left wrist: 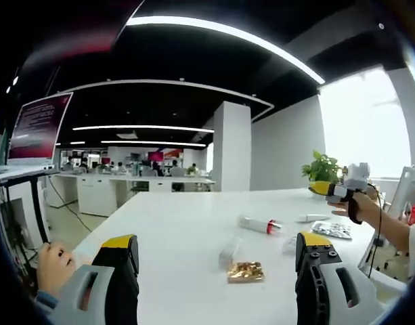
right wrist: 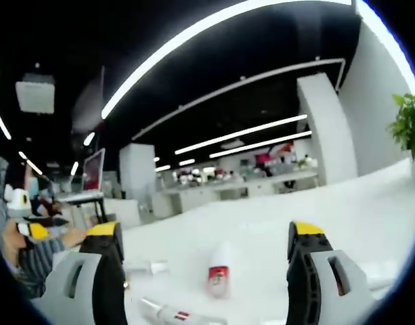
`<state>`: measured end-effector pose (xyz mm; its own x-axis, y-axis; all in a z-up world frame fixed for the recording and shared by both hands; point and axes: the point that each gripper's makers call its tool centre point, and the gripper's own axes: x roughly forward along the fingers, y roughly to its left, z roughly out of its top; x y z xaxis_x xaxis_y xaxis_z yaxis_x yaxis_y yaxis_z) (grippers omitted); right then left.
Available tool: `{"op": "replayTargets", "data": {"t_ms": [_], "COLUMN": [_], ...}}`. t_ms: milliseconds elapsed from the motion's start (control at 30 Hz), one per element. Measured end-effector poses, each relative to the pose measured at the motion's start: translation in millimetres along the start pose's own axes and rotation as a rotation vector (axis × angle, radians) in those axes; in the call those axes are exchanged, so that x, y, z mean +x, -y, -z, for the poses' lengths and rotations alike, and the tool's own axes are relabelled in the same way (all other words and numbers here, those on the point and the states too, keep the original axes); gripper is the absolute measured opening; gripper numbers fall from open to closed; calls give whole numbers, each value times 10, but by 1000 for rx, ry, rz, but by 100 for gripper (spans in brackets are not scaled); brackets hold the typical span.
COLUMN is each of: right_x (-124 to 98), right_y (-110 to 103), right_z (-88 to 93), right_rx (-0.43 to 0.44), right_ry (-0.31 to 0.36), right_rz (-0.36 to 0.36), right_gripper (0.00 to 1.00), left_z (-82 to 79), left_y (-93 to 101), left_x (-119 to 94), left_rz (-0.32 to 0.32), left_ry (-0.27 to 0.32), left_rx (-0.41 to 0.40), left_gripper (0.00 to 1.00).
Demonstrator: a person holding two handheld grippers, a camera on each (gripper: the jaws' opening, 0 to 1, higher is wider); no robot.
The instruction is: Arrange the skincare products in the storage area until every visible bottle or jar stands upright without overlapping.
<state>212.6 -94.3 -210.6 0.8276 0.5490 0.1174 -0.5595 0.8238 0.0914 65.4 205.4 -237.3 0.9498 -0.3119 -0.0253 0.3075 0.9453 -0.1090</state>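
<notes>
Jaws of the left gripper (left wrist: 217, 261) stand wide apart with nothing between them, low over a white table (left wrist: 180, 217). Just above the gap, toward its right side, lies a gold foil sachet (left wrist: 246, 272), with a clear tube (left wrist: 230, 251) on its side touching or just beside it. Farther up and right rests a white bottle with a red band (left wrist: 259, 224), also on its side, then a small white tube (left wrist: 311, 218) and a silvery sachet (left wrist: 331, 230) near the table's right edge. The right gripper (left wrist: 327, 189) hovers at right centre, held in a hand (left wrist: 359, 204). In the right gripper view, its jaws are likewise spread and empty (right wrist: 207, 257); the banded white bottle (right wrist: 219, 271) lies between them, low in the frame, with a slim red-banded tube (right wrist: 168, 313) at bottom centre-left. Broad bare tabletop stretches toward the upper left in the left gripper view.
</notes>
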Motion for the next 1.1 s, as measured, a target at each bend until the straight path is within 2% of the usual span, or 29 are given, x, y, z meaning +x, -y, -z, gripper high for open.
{"op": "replayTargets", "data": {"t_ms": [167,333,400,500,700,967,1100], "right_x": [199,337,395,438,547,586,583], "right_y": [122,206,202,215,231,223,217], "right_z": [242,499,622,697,953,1131,1188], "right_rx": [4,-35,-36,-26,-73,-80,-82], "right_ry": [-92,-183,-225,-239,-331,-390,-416], "right_rz": [7,14,-7,-1,0,3,12], "right_gripper": [100,100,100,100,98,90,82], "left_z": [-19,-30,-34,-29,0,18,26], "left_y": [15,15,8,3,12,5,4], "left_x": [3,-4,-10,-12,-8,-14,-16], "left_rz": [8,8,6,4,7,4,3], "left_ry": [8,15,19,17,6,5,4], "left_rx": [-4,-4,-6,-5,-2,-6,-7], "left_gripper": [100,100,100,100,100,100,100]}}
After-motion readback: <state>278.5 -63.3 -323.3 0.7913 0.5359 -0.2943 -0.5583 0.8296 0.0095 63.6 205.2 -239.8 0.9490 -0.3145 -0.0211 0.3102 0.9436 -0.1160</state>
